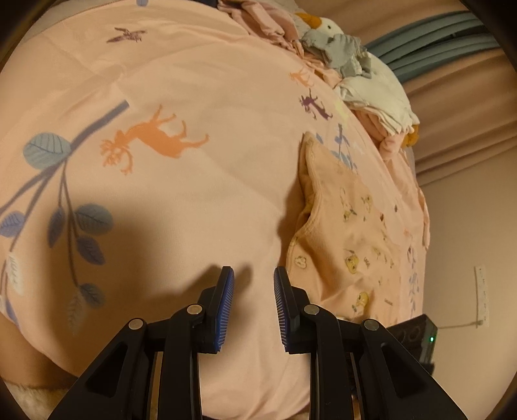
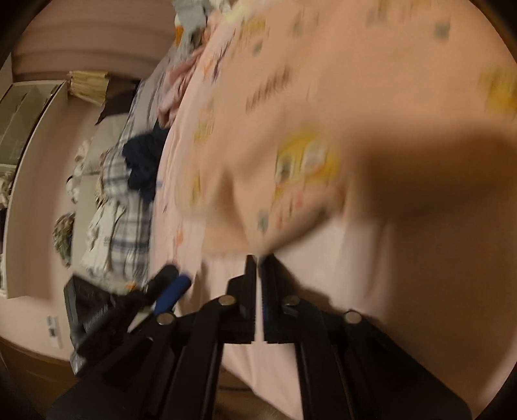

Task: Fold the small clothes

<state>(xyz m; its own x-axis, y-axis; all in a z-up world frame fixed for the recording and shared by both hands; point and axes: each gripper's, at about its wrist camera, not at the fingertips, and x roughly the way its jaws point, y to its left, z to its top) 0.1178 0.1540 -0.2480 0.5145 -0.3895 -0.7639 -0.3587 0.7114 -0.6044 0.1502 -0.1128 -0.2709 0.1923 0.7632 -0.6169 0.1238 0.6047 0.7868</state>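
Blurred right tool (image 2: 259, 258) pinches the peach garment's (image 2: 290, 145) hidden edge.

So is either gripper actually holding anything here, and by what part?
The left gripper holds nothing; its jaws stand apart over bare bedcover. The right gripper is shut at the near edge of the peach printed garment; blur hides whether cloth is pinched.

A home bedroom: printed duvet (image 1: 194, 181), stuffed toy (image 1: 326, 29), curtains (image 1: 458, 106).
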